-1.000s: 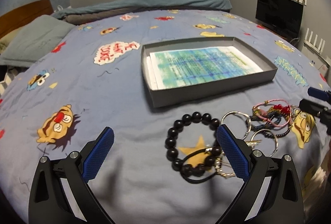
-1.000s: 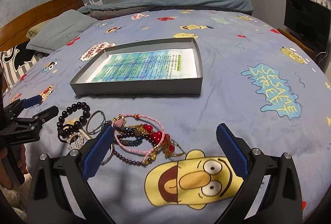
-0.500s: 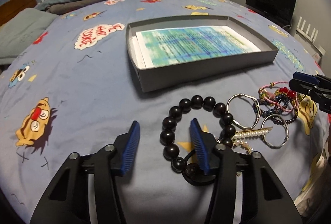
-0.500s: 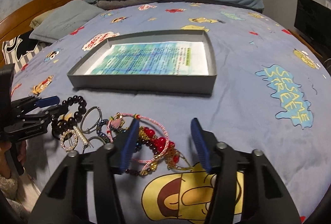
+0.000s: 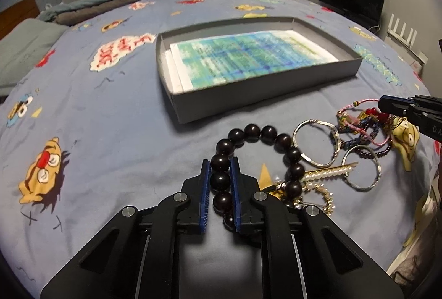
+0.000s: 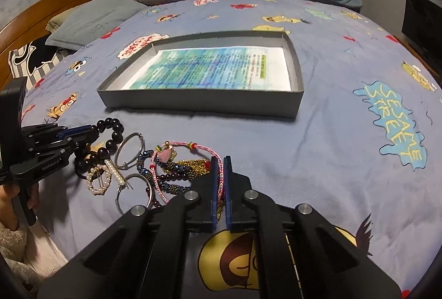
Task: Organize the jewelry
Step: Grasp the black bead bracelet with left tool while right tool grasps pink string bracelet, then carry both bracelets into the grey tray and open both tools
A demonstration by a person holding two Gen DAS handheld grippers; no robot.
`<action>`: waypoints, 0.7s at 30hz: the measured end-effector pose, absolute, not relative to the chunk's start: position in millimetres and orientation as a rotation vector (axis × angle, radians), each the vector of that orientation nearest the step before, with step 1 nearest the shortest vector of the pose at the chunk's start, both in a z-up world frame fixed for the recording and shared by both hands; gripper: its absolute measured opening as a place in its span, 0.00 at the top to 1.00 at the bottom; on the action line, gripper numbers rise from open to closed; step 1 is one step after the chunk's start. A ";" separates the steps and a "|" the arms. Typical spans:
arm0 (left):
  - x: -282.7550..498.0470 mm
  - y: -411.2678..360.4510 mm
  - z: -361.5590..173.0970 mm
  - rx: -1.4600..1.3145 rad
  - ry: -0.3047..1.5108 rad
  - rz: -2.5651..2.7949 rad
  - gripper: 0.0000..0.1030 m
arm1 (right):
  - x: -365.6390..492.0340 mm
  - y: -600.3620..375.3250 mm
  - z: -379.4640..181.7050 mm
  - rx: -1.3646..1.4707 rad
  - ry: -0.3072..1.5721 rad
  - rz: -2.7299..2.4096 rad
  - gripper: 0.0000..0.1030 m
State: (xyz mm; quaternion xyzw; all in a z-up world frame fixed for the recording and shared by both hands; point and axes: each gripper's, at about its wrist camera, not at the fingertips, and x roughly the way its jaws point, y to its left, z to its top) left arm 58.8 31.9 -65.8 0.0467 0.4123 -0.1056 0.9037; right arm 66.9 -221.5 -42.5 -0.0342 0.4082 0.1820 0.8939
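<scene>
While the grey tray [image 5: 243,102] with its printed sheet lies just beyond the jewelry heap on your Sesame Street bedspread [image 6: 345,149], silver rings [image 5: 316,143] and a pearl clip [image 5: 328,174] crowd beside the black bead bracelet [image 5: 276,134]. Your left gripper [image 5: 220,166] is closed narrow on that bracelet's beads, and your right gripper [image 6: 219,160] is pinched on the pink cord bracelet [image 6: 190,145]. "SESAME STREET" reads on the bedspread, right of the tray.

The bedspread [image 6: 317,133] reads "SESAME STREET" in yellow on a blue splash [image 6: 392,122].
</scene>
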 end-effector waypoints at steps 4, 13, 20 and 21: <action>51.5 30.3 -47.3 0.098 0.798 -0.238 0.85 | 59.9 -223.4 -26.8 -0.077 0.783 0.391 0.97; 40.7 23.3 5.9 0.143 0.688 -0.281 0.85 | 55.3 -218.9 19.9 -0.129 0.664 0.406 0.97; 64.0 31.4 42.6 0.158 0.635 -0.272 0.85 | 80.6 -218.3 50.1 -0.156 0.577 0.378 0.97; 73.4 31.5 46.7 0.164 0.635 -0.270 0.85 | 88.8 -216.8 54.7 -0.160 0.566 0.373 0.97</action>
